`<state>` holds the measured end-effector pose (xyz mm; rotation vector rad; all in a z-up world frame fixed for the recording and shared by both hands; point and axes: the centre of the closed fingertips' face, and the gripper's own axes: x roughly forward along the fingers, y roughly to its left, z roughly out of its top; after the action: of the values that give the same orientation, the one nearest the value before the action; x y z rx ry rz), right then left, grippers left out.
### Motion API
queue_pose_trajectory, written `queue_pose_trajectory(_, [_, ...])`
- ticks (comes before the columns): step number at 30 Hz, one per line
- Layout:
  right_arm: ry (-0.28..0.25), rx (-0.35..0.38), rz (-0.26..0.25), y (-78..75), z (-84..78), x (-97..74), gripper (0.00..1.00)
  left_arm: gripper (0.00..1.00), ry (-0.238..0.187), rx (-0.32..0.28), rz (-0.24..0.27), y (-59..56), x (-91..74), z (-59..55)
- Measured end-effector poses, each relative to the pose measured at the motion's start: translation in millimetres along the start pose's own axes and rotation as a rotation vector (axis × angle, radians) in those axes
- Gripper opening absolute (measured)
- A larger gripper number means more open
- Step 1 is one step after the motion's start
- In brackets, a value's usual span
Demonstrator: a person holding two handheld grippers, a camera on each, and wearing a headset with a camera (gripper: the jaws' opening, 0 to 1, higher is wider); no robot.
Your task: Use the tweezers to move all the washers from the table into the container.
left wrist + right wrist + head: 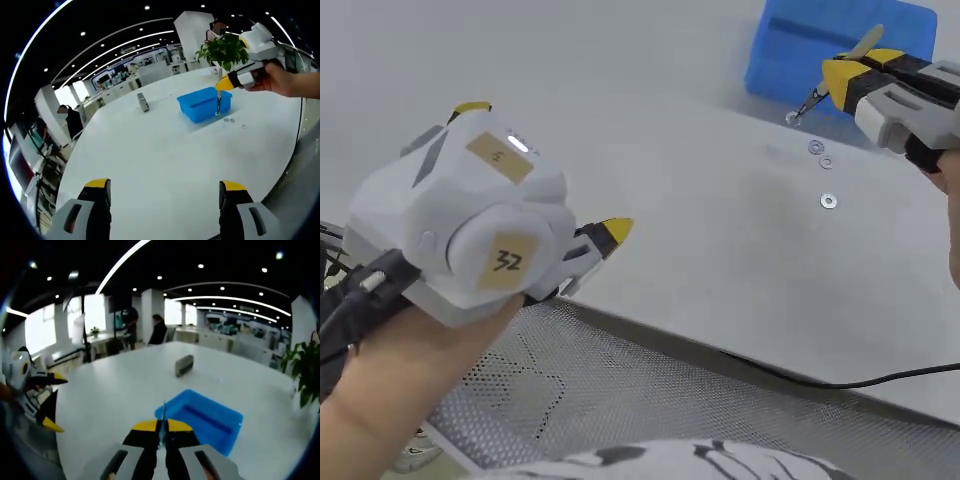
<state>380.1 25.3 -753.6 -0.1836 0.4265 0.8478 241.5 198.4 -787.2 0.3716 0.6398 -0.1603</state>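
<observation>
My right gripper (842,75) is at the far right, shut on thin metal tweezers (817,96) that point down at the table. Their tip is at a washer (792,118) just in front of the blue container (800,45); whether the tip grips it I cannot tell. Three more washers (826,162) lie on the white table nearer me. My left gripper (548,170) hovers open over the table's near left edge with nothing between its jaws. In the right gripper view the tweezers (163,416) stick out over the container (205,420).
The white table (700,230) stretches wide between the two grippers. A small grey block (143,102) stands far behind the container. A perforated metal panel (620,380) and a black cable (840,382) run along the near edge. A potted plant (225,50) stands beyond the container.
</observation>
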Motion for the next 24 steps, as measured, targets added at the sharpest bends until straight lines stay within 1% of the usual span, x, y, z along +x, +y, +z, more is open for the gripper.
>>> queue_pose_trajectory(4, [-0.018, 0.02, 0.005, -1.2, 8.5, -2.9, 0.0, 0.91, -0.002, -0.005, 0.002, 0.6, -0.7, 0.5])
queue_pose_trajectory(9, [-0.048, 0.021, 0.007, -1.9, 25.0, -7.2, 0.0, 0.91, -0.001, 0.001, 0.0, -0.3, -0.5, 0.4])
queue_pose_trajectory(12, [-0.08, 0.037, 0.007, -4.3, 39.3, -9.1, 0.0, 0.91, -0.003, 0.005, 0.0, -0.6, -0.5, 0.8])
queue_pose_trajectory(17, [-0.134, 0.072, 0.005, -9.4, 58.2, -11.5, 0.0, 0.91, 0.0, 0.004, -0.001, -0.8, 0.0, 0.2])
queue_pose_trajectory(21, [-0.15, 0.059, -0.003, -13.5, 66.0, -8.5, 0.0, 0.91, 0.001, 0.005, -0.001, -0.9, 0.1, 0.1])
queue_pose_trajectory(24, [-0.149, 0.054, -0.005, -15.6, 66.6, -2.9, 0.0, 0.91, 0.0, 0.004, -0.002, -0.9, 0.1, 0.3])
